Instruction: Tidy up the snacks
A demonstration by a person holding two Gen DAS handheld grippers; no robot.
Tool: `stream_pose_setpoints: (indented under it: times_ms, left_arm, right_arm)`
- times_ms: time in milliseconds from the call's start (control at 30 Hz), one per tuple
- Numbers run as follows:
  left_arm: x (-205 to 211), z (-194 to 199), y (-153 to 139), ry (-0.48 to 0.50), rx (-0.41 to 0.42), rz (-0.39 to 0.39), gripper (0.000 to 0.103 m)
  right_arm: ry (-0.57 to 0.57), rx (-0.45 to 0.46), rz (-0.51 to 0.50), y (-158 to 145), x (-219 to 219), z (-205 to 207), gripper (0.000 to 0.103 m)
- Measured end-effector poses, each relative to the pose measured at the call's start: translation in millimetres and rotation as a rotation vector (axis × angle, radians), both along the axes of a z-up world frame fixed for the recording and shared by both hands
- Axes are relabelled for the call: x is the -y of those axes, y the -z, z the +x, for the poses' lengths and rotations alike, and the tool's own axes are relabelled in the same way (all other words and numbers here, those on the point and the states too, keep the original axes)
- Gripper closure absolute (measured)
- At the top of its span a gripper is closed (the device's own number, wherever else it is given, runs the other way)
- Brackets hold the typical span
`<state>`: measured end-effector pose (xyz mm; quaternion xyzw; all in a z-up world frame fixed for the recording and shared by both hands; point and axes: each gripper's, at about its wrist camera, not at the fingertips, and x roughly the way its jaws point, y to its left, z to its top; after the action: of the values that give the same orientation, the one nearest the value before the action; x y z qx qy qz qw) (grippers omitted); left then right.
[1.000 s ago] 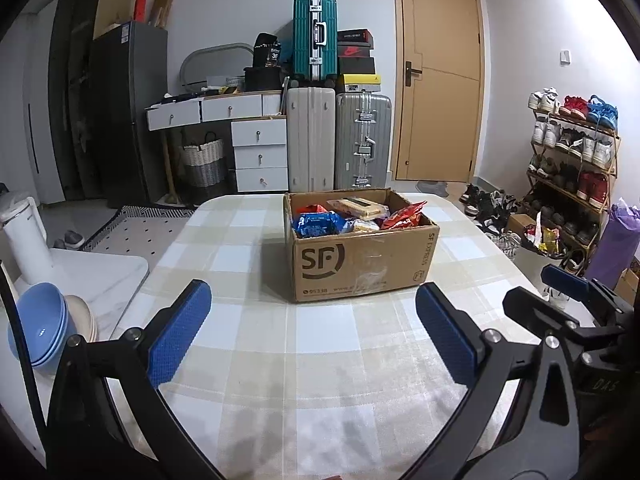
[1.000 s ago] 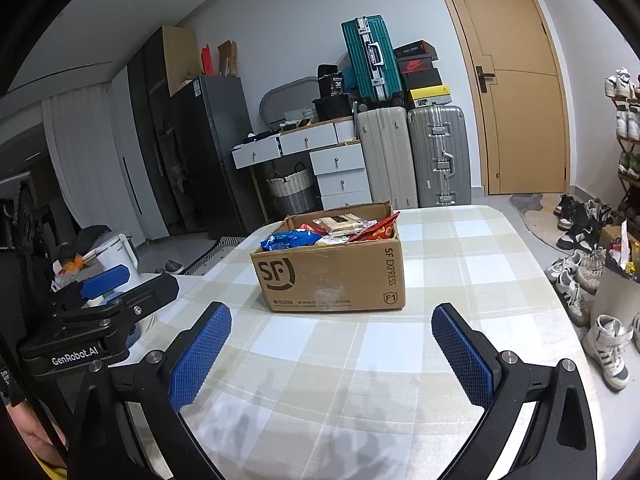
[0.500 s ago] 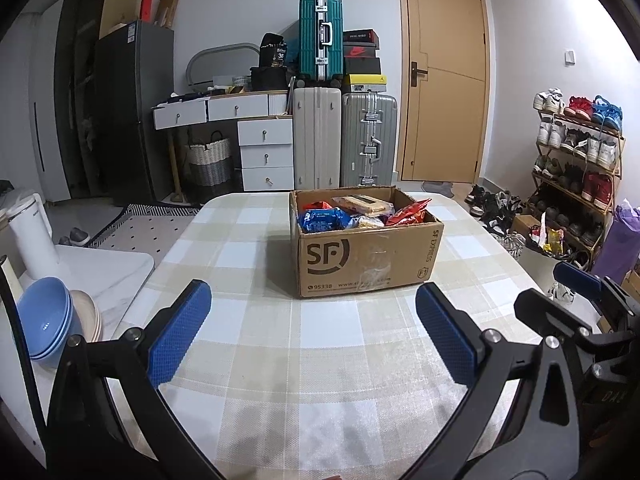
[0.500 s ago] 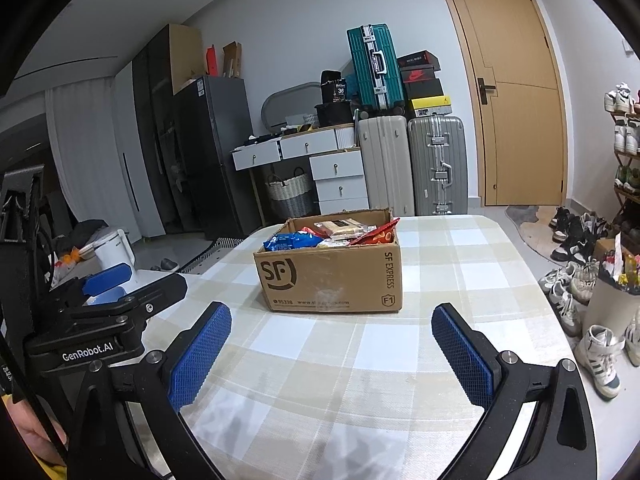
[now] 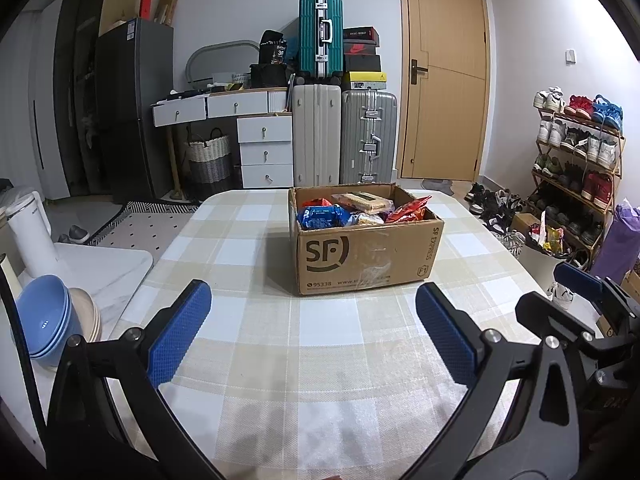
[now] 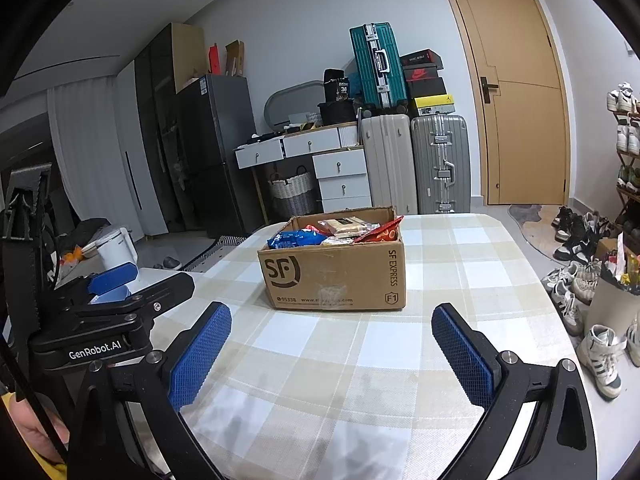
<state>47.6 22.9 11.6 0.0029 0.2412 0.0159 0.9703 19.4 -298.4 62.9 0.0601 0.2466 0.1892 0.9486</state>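
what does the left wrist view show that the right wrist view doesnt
Only the left wrist view shows the stacked blue bowls and the full shoe rack. Only the right wrist view shows the white curtain and a hand on the left gripper. Both show the snack-filled cardboard box on the checked table.

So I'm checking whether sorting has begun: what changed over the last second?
Only the views shifted: the box sits slightly further right in the left wrist view and higher in the right wrist view, so both grippers moved a little. Nothing was grasped or released. The left gripper and right gripper stay open and empty, short of the box; the snacks stay inside it on the table.
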Motion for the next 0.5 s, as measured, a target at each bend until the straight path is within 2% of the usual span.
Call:
stream_pose_setpoints:
  times_ms: [500]
  left_arm:
    - [-0.3, 1.0, 2.1, 0.001, -0.001, 0.0, 0.001]
  right_arm:
    - [0.0, -0.002, 0.0, 0.2, -0.1, 0.0, 0.001]
